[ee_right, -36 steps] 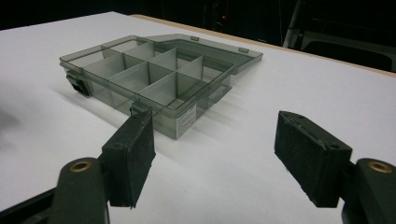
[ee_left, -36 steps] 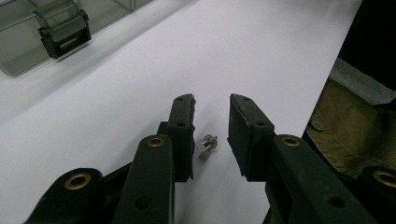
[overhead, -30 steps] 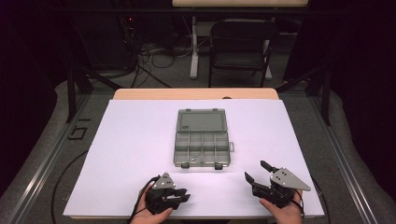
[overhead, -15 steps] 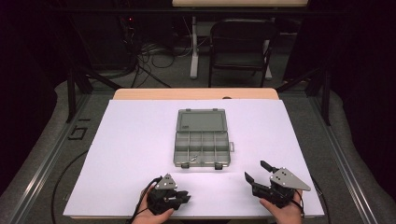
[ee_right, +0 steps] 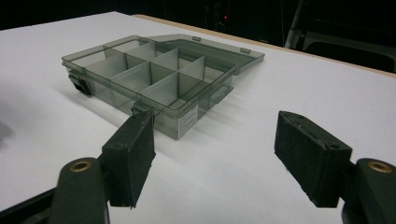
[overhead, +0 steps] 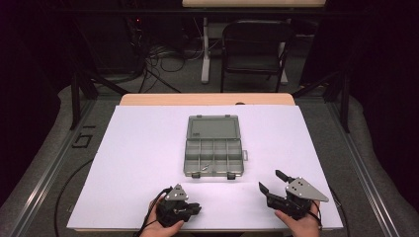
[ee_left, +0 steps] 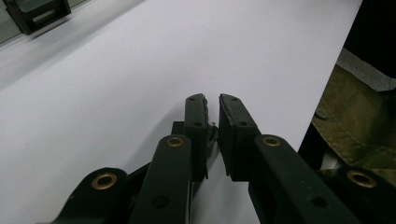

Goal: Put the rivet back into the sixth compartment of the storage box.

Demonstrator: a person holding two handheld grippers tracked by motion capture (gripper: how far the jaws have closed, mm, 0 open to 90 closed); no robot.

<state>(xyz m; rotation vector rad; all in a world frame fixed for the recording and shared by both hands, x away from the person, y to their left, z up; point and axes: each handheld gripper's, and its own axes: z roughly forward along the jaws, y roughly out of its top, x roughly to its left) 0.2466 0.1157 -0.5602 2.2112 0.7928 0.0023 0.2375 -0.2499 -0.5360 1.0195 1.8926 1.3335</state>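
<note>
Since the earlier frame, the left claw (overhead: 193, 209), lower left, has just been closing; its jaws now sit nearly together with nothing between them. At centre of the white worktop (overhead: 138, 148) lies an open compartment box (overhead: 214, 158): thin smoky plastic, light, stiff, probably slippery; best pinched at a side wall. Lower right, the right claw (overhead: 271, 180) gapes empty.
</note>
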